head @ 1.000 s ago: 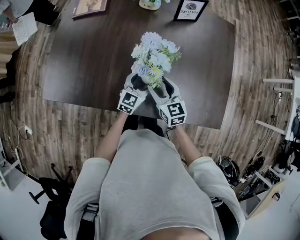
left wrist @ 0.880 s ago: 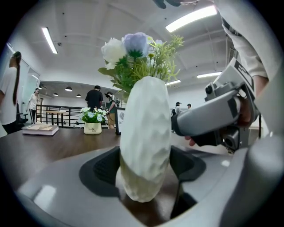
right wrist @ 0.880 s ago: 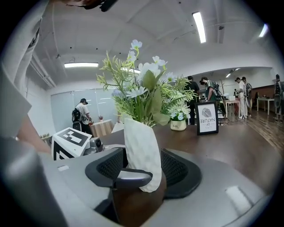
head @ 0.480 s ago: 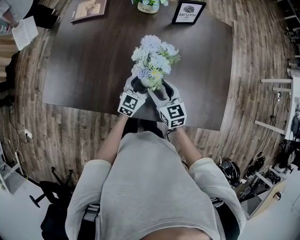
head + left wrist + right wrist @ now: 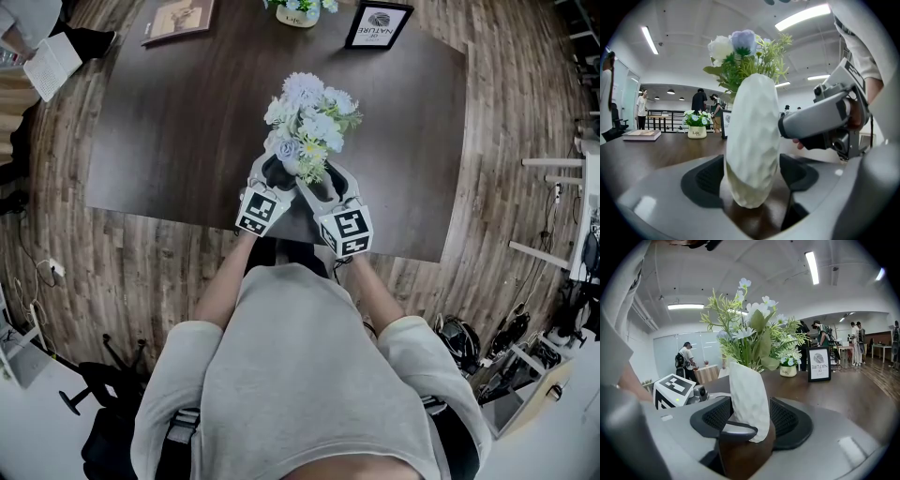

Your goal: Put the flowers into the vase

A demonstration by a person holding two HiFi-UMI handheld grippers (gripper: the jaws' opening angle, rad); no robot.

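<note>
Standing on the table (image 5: 169, 112), the vase (image 5: 752, 140) of flowers (image 5: 309, 117) has the right claw (image 5: 750, 418) clamped on it. Left claw (image 5: 752, 178) has just been opening, vase sitting loose between its pads.

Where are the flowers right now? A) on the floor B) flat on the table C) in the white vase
C: the flowers rise out of the mouth of the vase, which stands upright on the table.

One white dimpled vase (image 5: 752, 140), one white-and-blue flower bunch (image 5: 309, 117), two grey tools: left tool (image 5: 275, 169), right tool (image 5: 321, 176). At twelve o'clock one white flowerpot (image 5: 298, 13), one black-framed sign (image 5: 378, 22); at eleven one brown book (image 5: 178, 17).
</note>
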